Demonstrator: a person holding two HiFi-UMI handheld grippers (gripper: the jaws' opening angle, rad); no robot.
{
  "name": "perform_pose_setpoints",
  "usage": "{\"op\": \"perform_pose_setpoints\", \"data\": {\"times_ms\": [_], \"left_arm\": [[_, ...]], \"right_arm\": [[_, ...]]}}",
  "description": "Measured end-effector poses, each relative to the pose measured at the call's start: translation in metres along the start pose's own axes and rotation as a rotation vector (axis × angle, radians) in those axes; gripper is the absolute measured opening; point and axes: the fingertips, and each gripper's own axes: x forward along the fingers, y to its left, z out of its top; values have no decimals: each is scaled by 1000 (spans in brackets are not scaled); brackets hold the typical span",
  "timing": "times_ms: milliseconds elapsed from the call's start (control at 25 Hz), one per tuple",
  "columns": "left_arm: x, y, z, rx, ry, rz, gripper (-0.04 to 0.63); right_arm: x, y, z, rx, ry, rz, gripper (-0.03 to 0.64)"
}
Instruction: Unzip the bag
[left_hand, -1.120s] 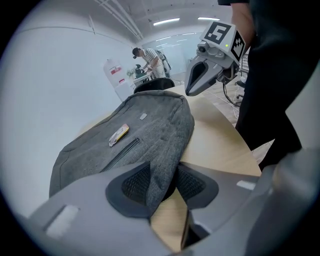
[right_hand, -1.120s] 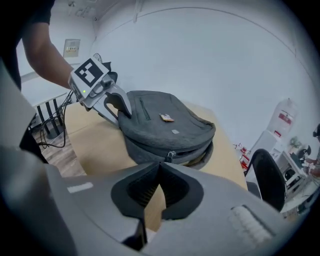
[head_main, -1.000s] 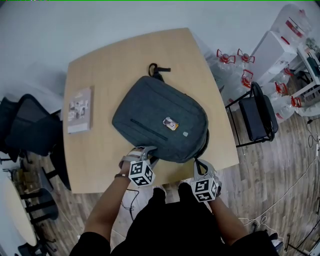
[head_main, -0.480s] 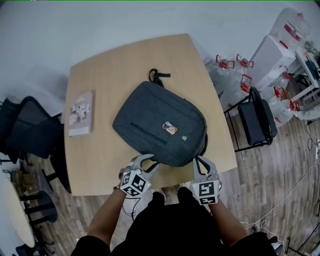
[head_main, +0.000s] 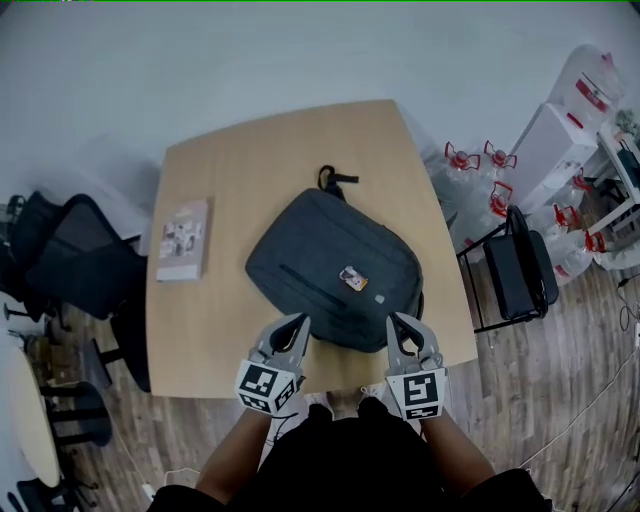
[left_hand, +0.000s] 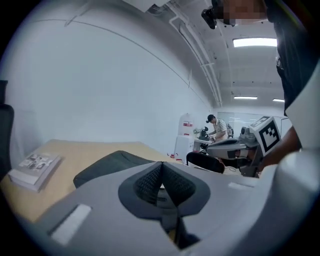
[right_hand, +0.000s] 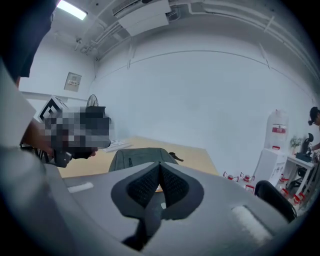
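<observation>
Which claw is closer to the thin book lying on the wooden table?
The left claw: the thin grey book lies on its side of the dark grey fabric backpack, while the right claw is over toward the backpack's other side.

Bag (head_main: 335, 265): zip too small to make out in head view. Booklet (head_main: 183, 240) by desk's (head_main: 250, 160) left edge: cover print unreadable. Person's torso (head_main: 350, 465) cut off at pic's bottom edge.

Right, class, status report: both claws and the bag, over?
Left claw and right claw just closed, both empty. Bag flat on table, looks closed. Book far left, nothing blocking.
</observation>
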Motion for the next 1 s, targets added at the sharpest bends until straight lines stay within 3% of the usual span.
{"op": "perform_pose_setpoints", "data": {"times_ms": [280, 1000], "left_arm": [[11, -9, 10, 18, -28, -12, 17], [14, -3, 23, 41, -59, -58, 17]], "right_arm": [[11, 3, 26, -50, -47, 9, 2], [26, -2, 19, 6, -8, -9, 2]]}}
